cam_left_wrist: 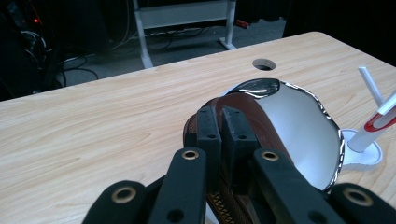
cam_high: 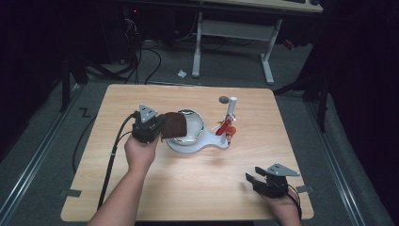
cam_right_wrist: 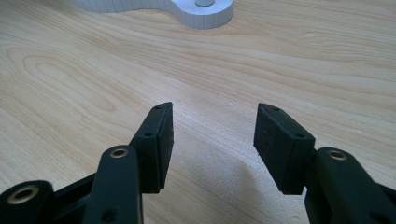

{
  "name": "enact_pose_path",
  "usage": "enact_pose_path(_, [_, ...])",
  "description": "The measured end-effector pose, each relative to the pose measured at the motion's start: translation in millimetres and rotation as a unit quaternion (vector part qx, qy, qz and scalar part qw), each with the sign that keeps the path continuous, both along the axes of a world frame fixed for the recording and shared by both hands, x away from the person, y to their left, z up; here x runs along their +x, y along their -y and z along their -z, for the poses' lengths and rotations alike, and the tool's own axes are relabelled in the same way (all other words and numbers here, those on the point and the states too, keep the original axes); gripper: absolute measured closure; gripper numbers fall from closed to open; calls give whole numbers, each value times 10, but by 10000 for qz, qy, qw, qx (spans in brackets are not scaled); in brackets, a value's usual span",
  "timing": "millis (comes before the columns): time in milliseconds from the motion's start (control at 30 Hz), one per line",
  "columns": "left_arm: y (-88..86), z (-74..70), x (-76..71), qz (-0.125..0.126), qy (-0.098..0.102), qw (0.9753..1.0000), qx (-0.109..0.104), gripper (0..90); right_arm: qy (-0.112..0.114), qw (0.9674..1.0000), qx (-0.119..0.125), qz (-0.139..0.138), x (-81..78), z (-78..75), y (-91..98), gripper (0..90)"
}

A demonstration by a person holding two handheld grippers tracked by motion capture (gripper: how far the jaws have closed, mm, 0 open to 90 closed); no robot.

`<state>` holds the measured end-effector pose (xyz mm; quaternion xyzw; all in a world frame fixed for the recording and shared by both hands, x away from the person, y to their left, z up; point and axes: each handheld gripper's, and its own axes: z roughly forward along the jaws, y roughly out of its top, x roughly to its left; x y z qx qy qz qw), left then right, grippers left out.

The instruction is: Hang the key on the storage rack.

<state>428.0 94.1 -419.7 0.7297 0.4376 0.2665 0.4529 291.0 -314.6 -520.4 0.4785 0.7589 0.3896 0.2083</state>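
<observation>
A round shiny mirror (cam_high: 193, 126) stands tilted on a white base (cam_high: 188, 147) in the middle of the table. My left gripper (cam_high: 160, 128) is shut on a brown cloth (cam_high: 175, 125) and holds it against the mirror's left side. In the left gripper view the jaws (cam_left_wrist: 222, 128) pinch the brown cloth (cam_left_wrist: 266, 126), which lies over the reflective face (cam_left_wrist: 303, 126). A white post with a red piece (cam_high: 229, 120) rises from the base's right end. My right gripper (cam_high: 254, 175) rests near the front right corner, open with nothing between its fingers (cam_right_wrist: 212, 126).
A round cable hole (cam_high: 224, 99) sits in the tabletop behind the post. The white base's end (cam_right_wrist: 201, 11) lies well ahead of the right gripper. Behind the table stand a white desk frame (cam_high: 233, 28) and floor cables (cam_high: 141, 56).
</observation>
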Motion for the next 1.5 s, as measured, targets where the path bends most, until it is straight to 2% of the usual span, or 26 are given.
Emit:
enact_pose_path(367, [160, 132, 138, 46, 30, 9999, -134, 864, 11, 10000, 6, -35, 0, 3, 1, 479])
enact_pose_path(600, [244, 223, 204, 140, -94, 9996, -229, 856, 1, 10000, 16, -42, 9, 11, 6, 479])
enact_pose_path(700, [269, 237, 204, 145, -66, 9996, -244, 848, -9, 10000, 22, -34, 7, 9, 3, 479])
enact_pose_path(800, [263, 224, 202, 167, -34, 9993, -322, 831, 5, 10000, 14, -45, 5, 9, 1, 478])
enact_pose_path(867, [249, 204, 197, 221, -26, 9989, -417, 764, 3, 10000, 14, -48, 3, 9, -2, 479])
enact_pose_path(967, [233, 169, 175, 246, 36, 9986, -460, 734, -10, 10000, 16, -43, 5, 11, -2, 478])
enact_pose_path(1133, [205, 122, 132, 344, 43, 9983, -474, 663, -13, 10000, 6, -71, 9, 12, -9, 478])
enact_pose_path(1500, [148, 61, -13, 538, 9, 9975, -463, 576, -21, 10000, -22, -92, 16, 17, -25, 479])
